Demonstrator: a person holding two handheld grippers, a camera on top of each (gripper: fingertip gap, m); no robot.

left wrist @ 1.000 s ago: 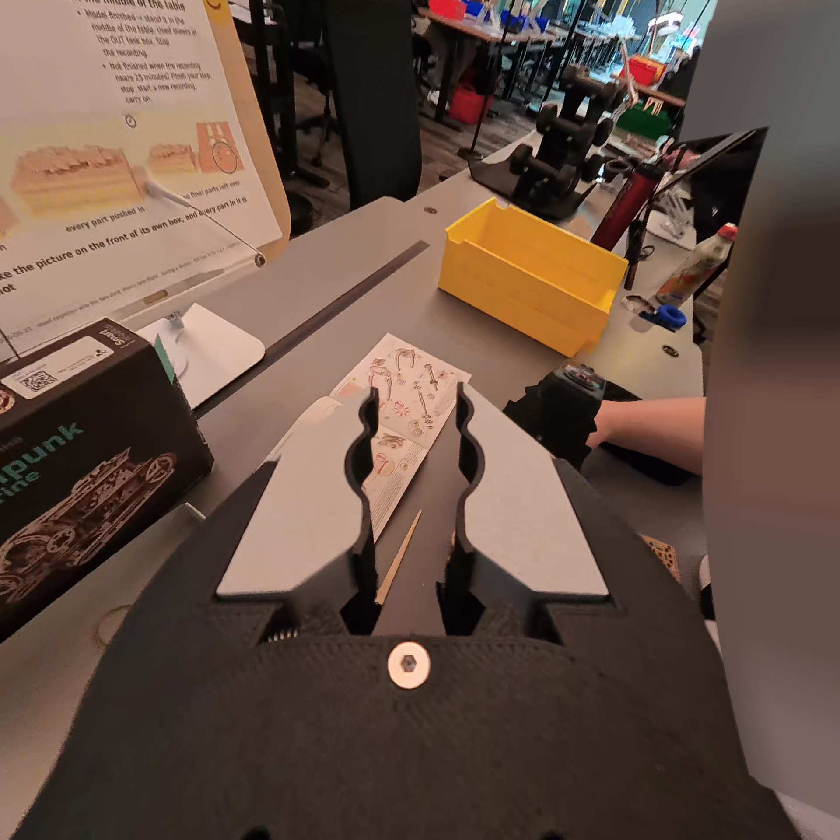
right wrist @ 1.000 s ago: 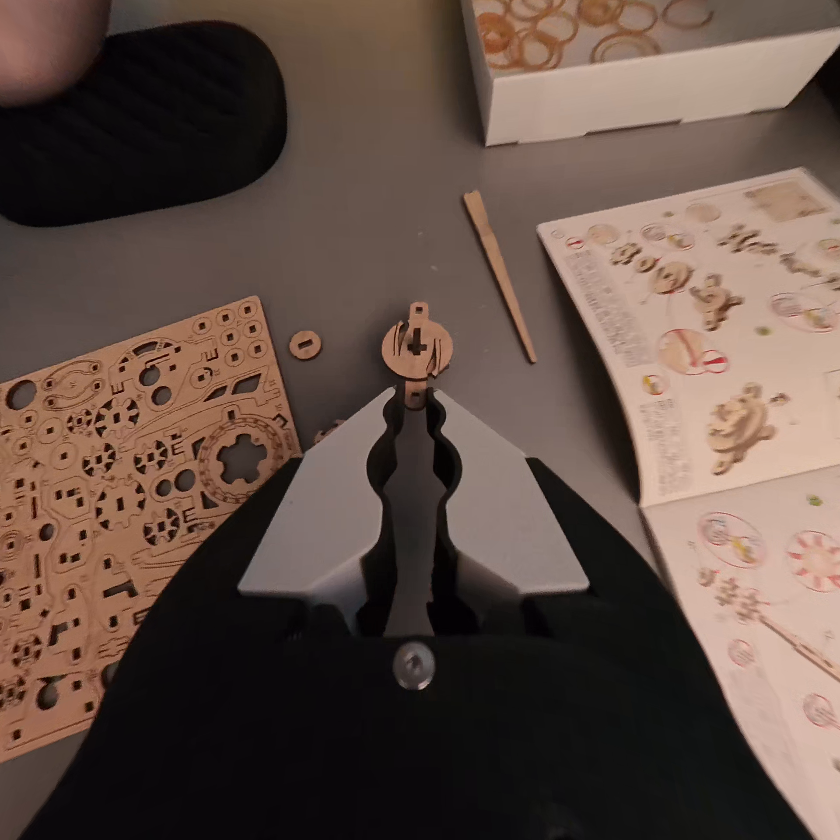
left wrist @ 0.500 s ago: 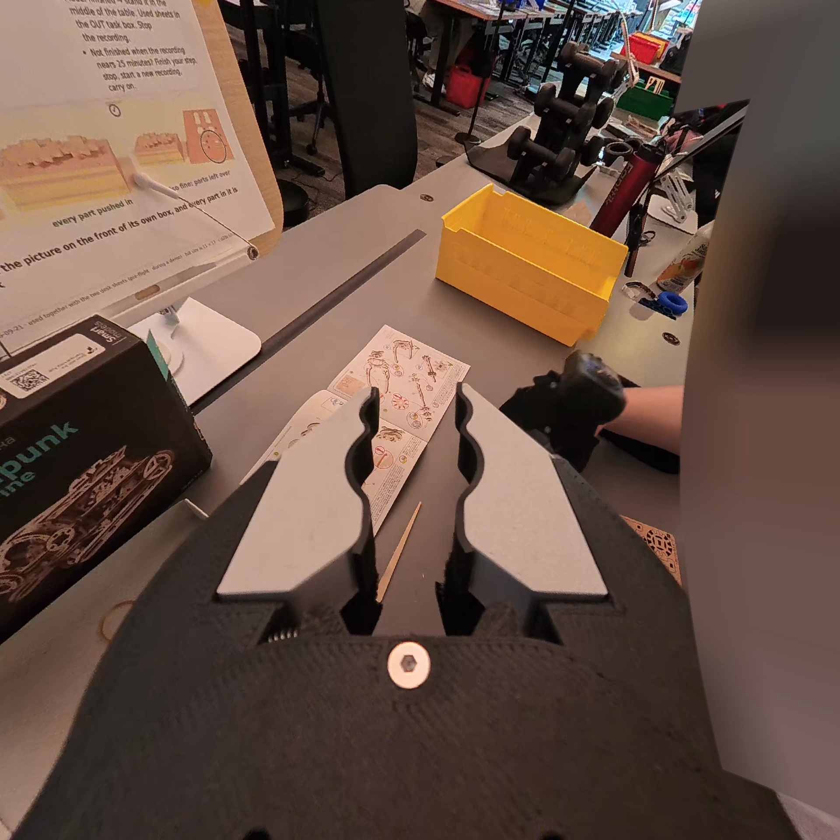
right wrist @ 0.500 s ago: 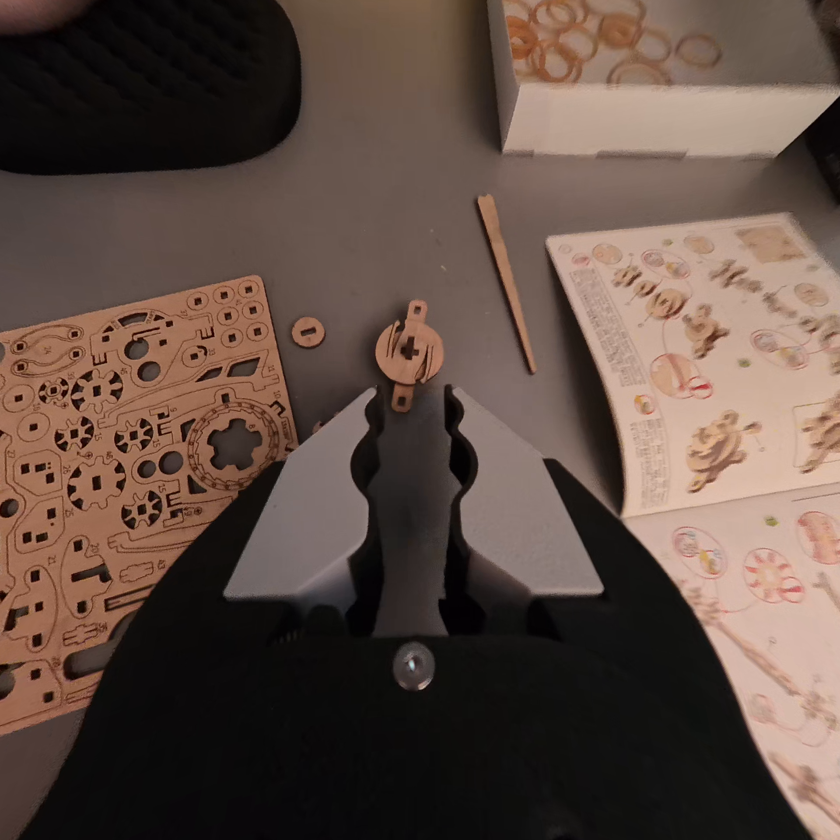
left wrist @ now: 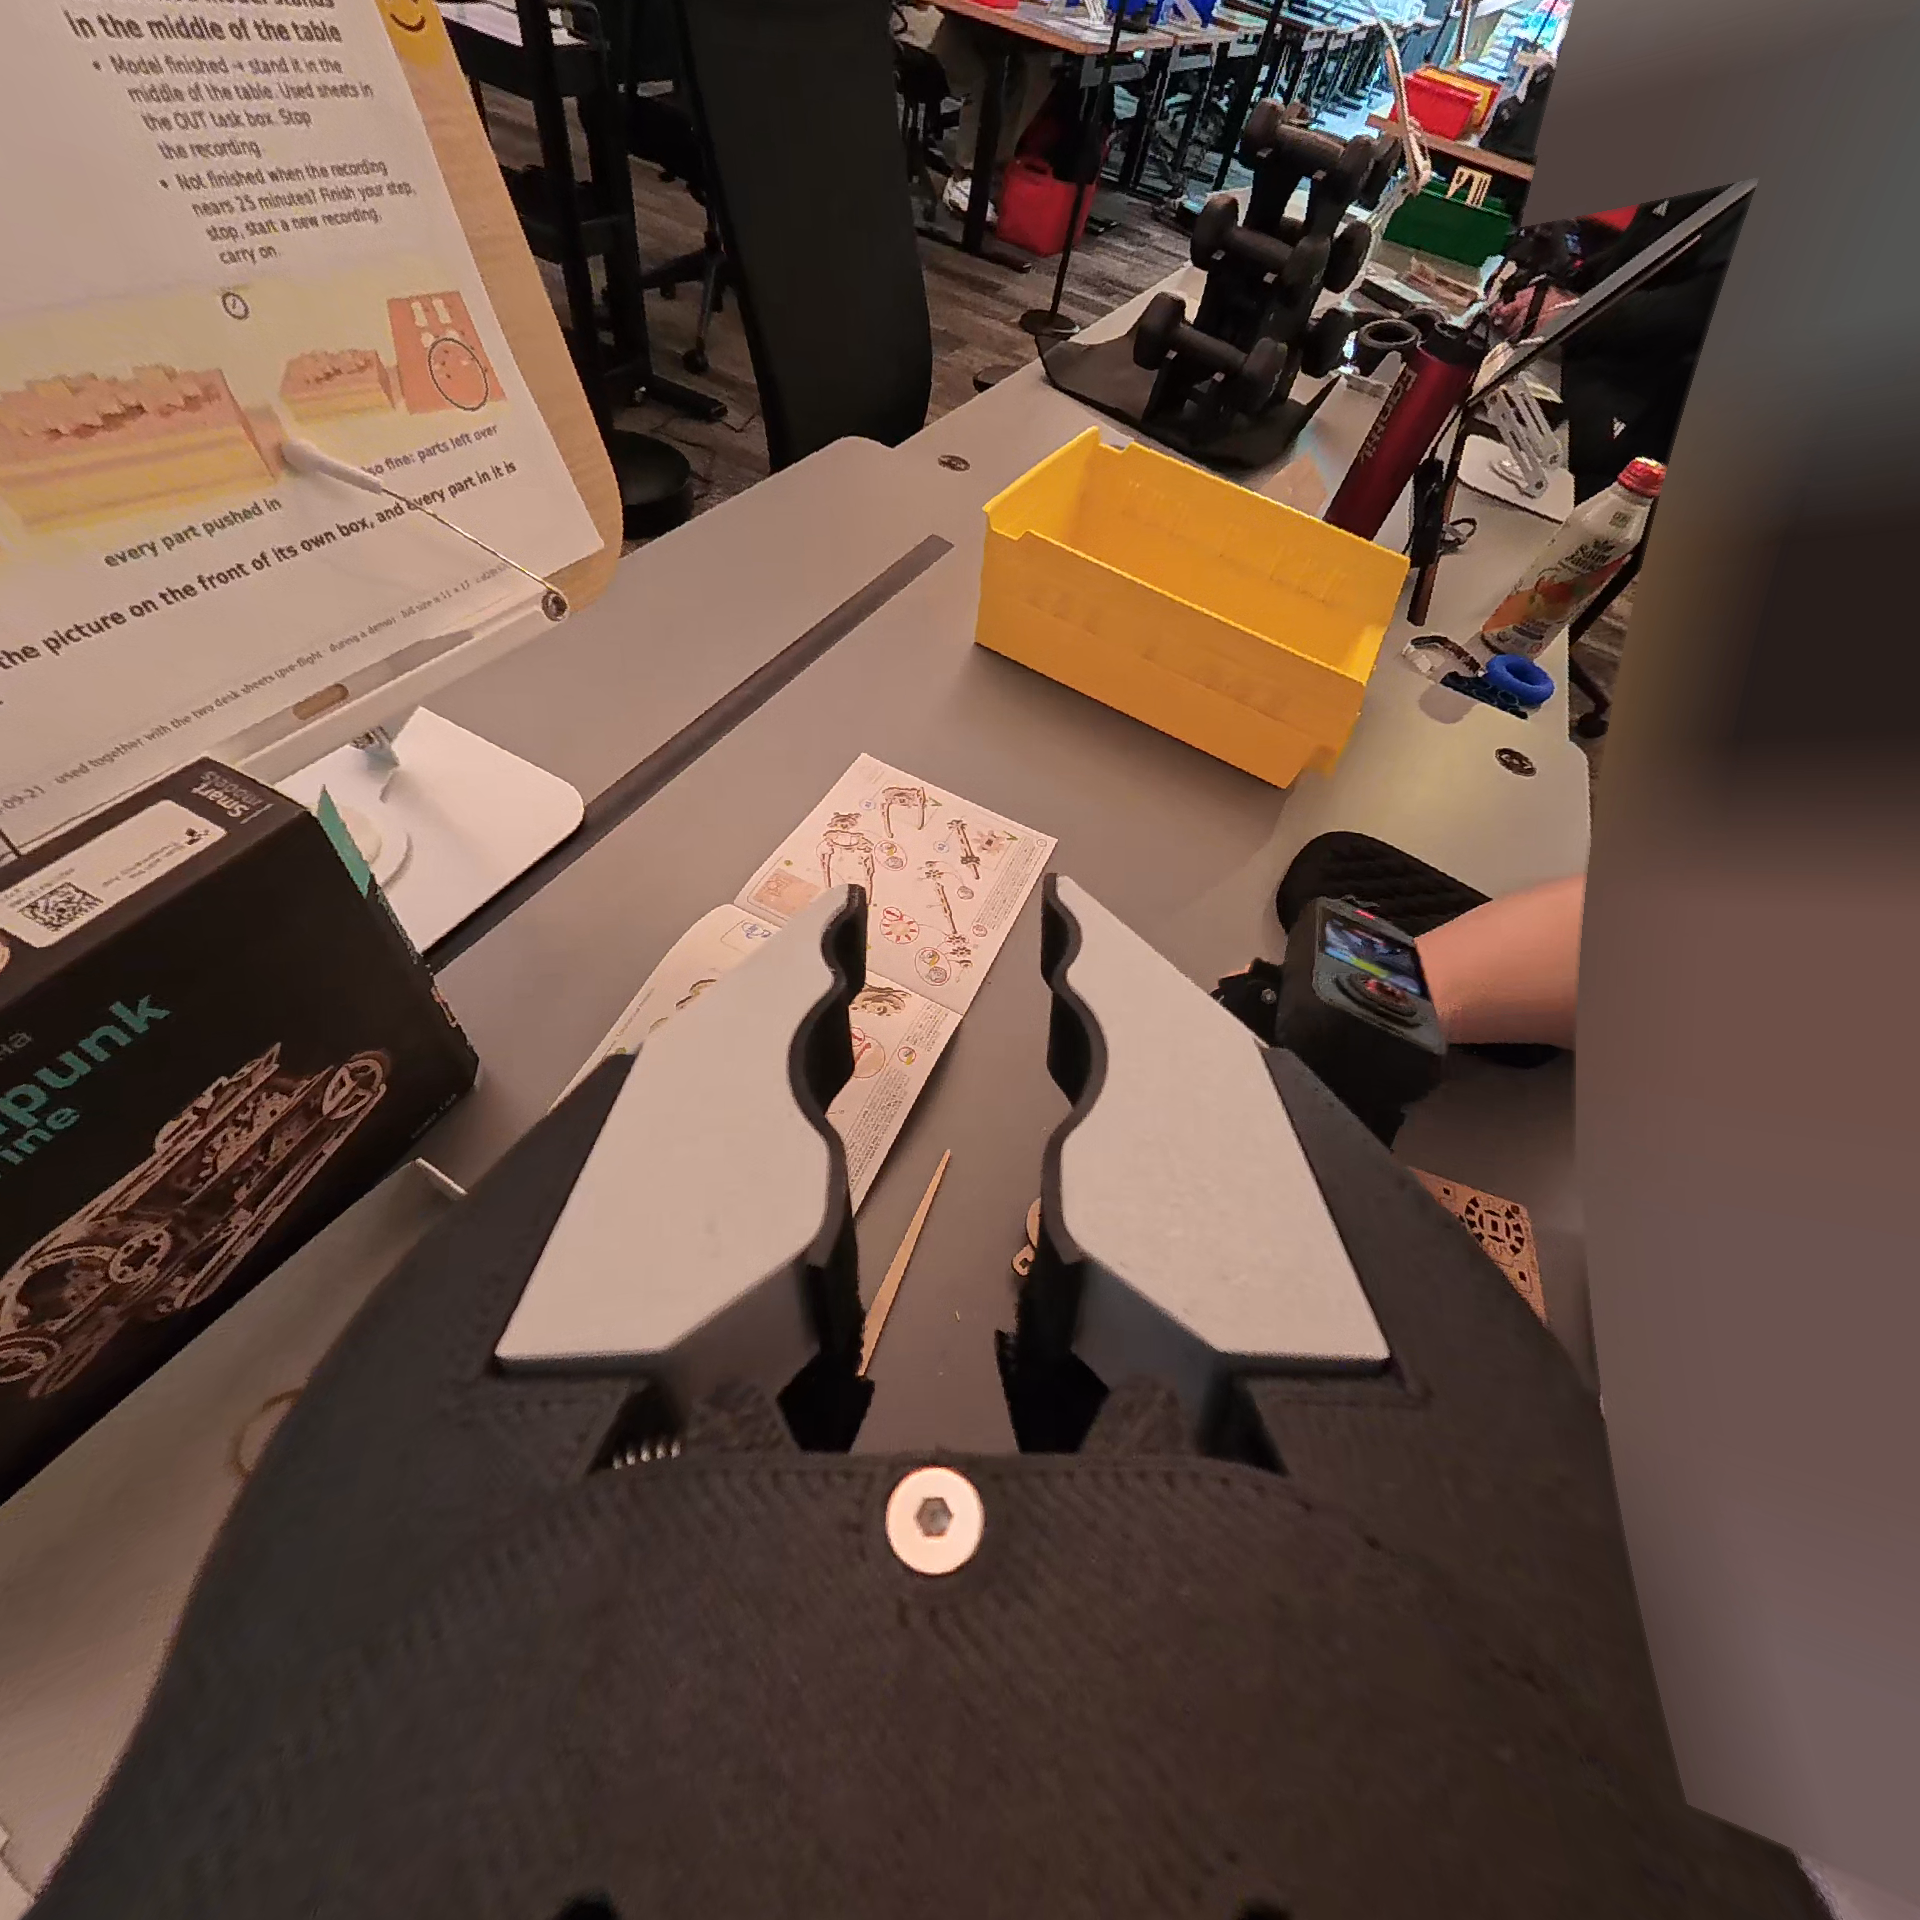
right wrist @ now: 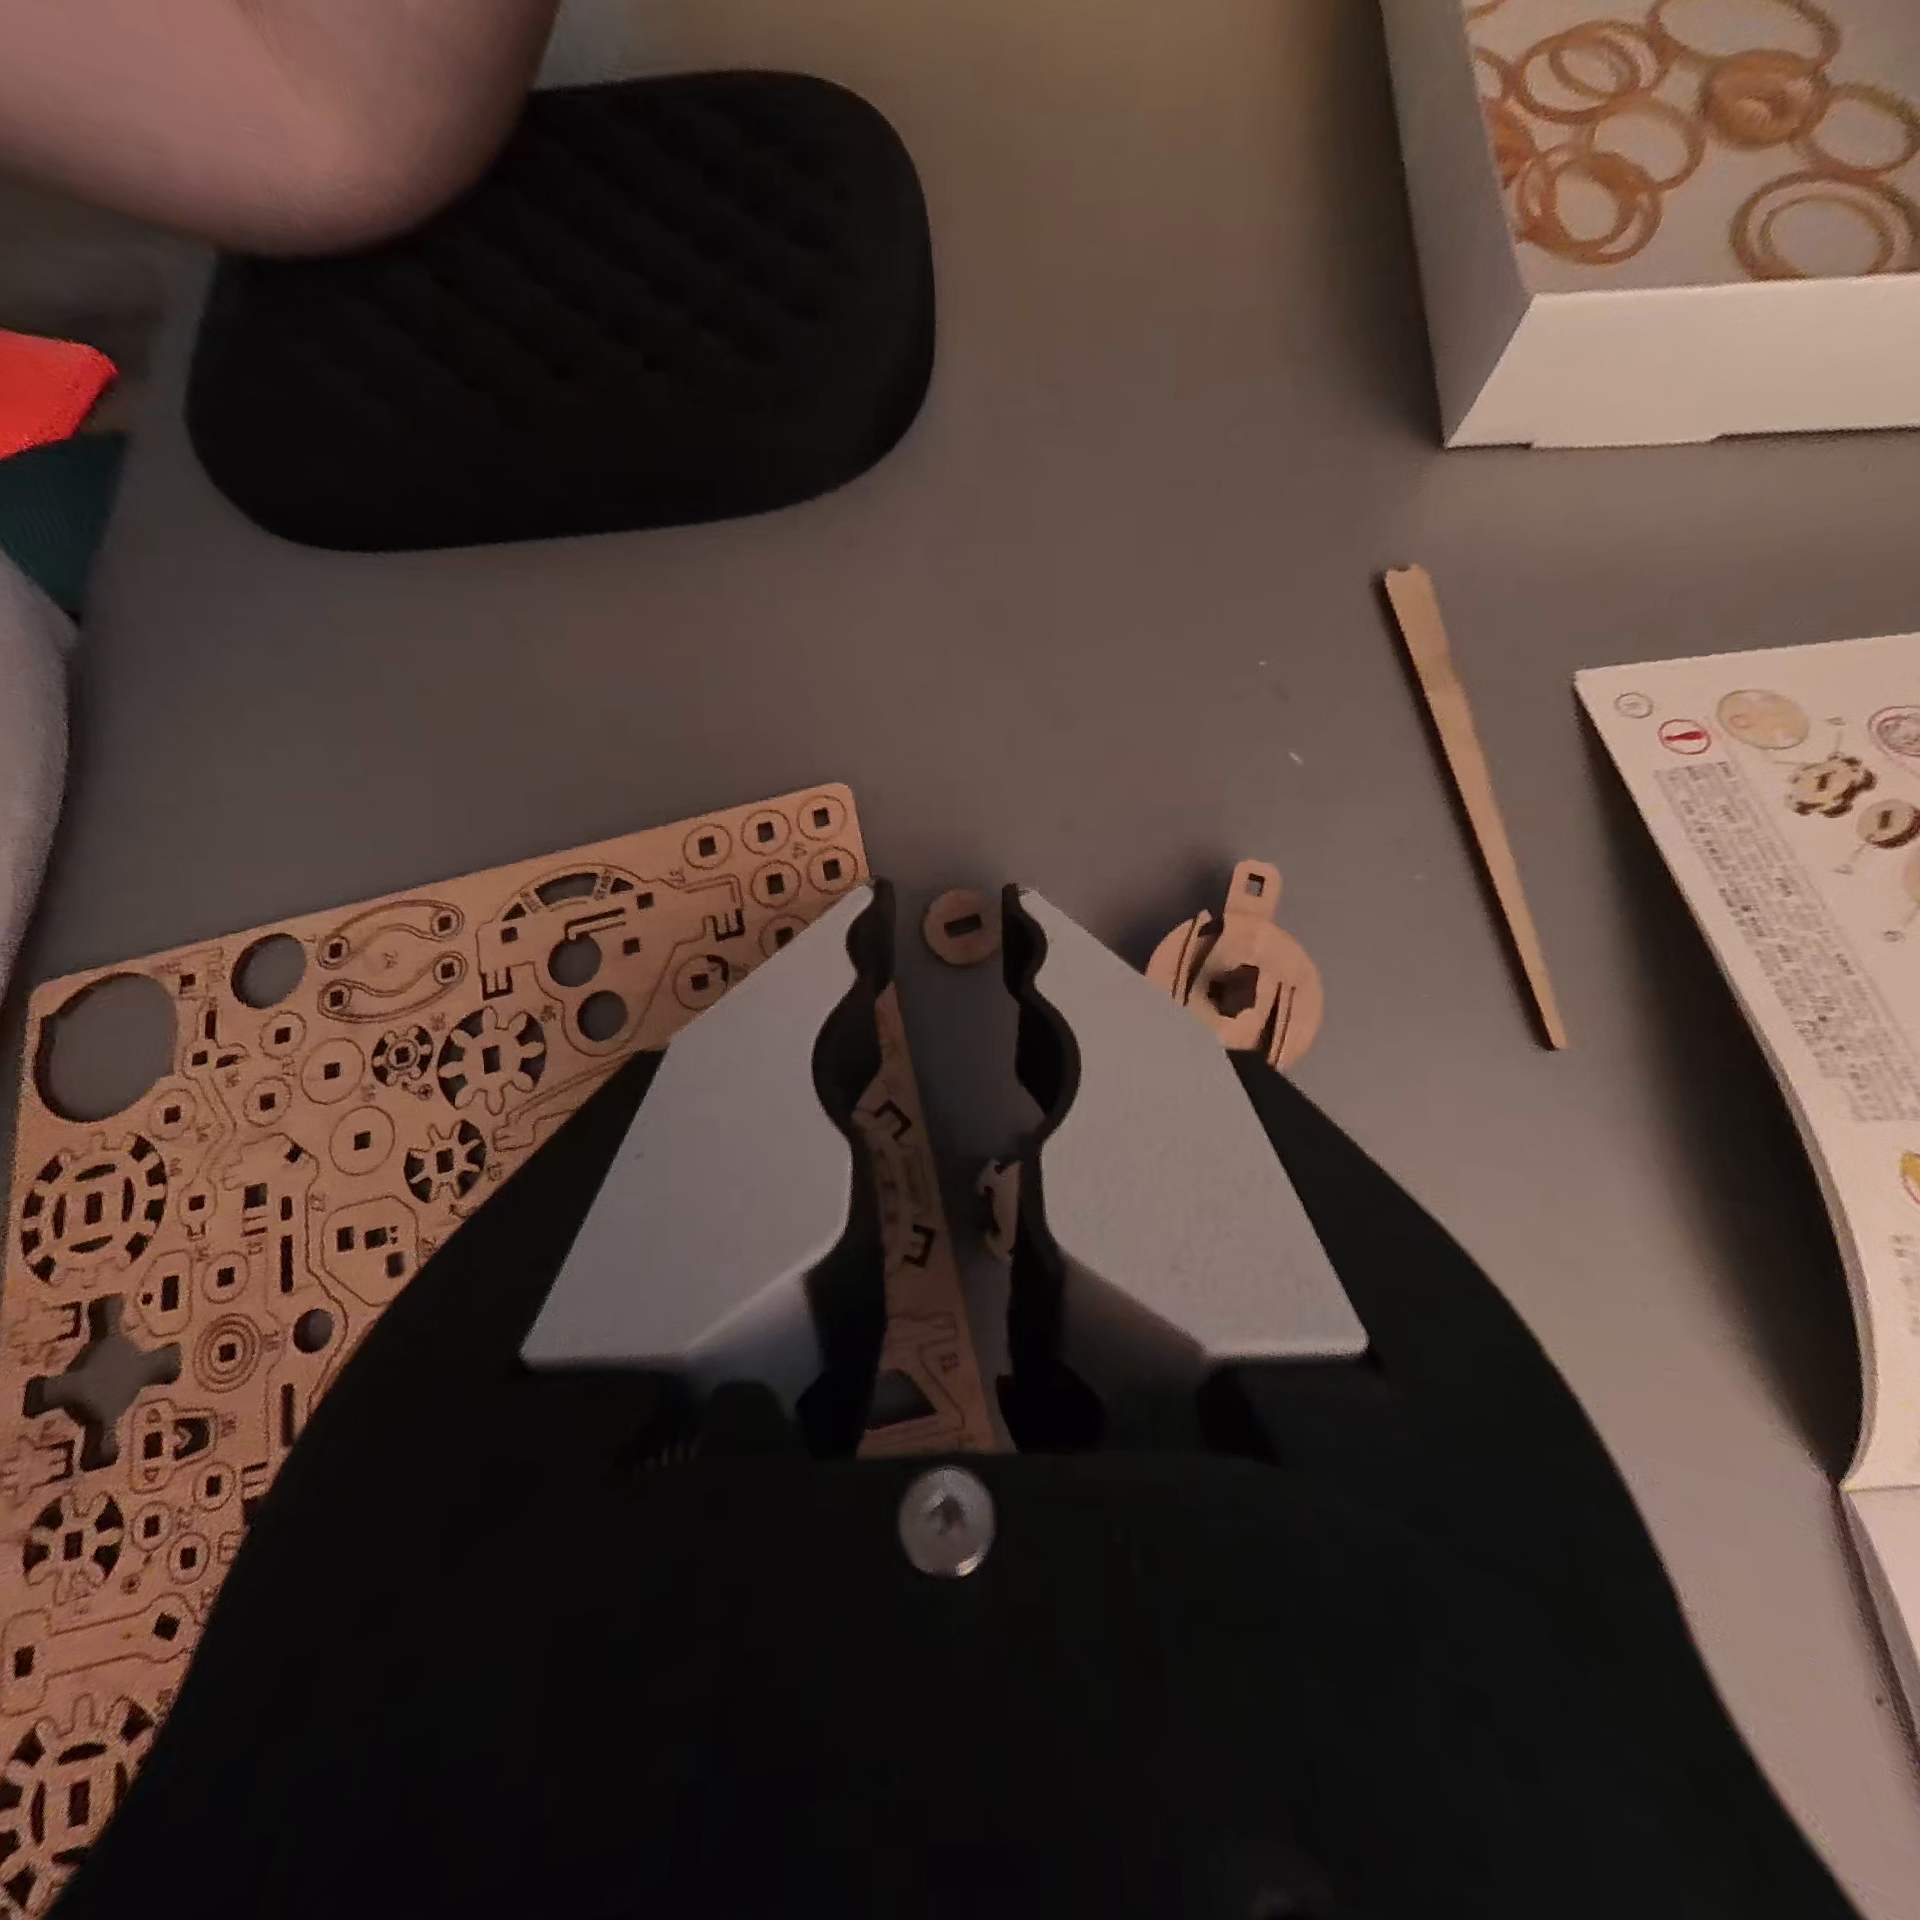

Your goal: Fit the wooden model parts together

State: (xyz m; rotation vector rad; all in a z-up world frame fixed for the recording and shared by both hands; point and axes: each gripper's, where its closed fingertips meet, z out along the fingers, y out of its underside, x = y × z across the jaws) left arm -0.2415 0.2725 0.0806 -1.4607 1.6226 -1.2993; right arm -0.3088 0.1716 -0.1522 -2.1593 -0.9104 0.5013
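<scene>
In the right wrist view, my right gripper (right wrist: 948,920) is open and low over the grey table. A small round wooden disc with a slot (right wrist: 961,928) lies between its fingertips. A round wooden sub-assembly with a tab (right wrist: 1236,982) lies just right of the right finger. The laser-cut wooden part sheet (right wrist: 312,1091) lies to the left, partly under the gripper. A small loose wooden piece (right wrist: 997,1195) lies between the fingers. My left gripper (left wrist: 951,904) is open and empty above the table, over a thin wooden stick (left wrist: 904,1257) and the instruction booklet (left wrist: 914,935).
A white box of rubber bands (right wrist: 1662,343) stands at the back right and a black pad (right wrist: 561,312) at the back left. The stick (right wrist: 1470,800) and booklet (right wrist: 1766,935) lie to the right. A yellow bin (left wrist: 1184,613), black kit box (left wrist: 187,1081) and sign stand lie ahead of the left gripper. The gap from one gripper's tips to the other's is roughly 25 cm. About 9 cm separates my right fingertips from the thin wooden stick (left wrist: 904,1257). My right wrist view (right wrist: 1463,794) looks at it from another angle.
My right gripper has opened, let go of the round sub-assembly's tab and moved left, so the small slotted disc now lies between its fingertips. The left gripper has barely moved.
</scene>
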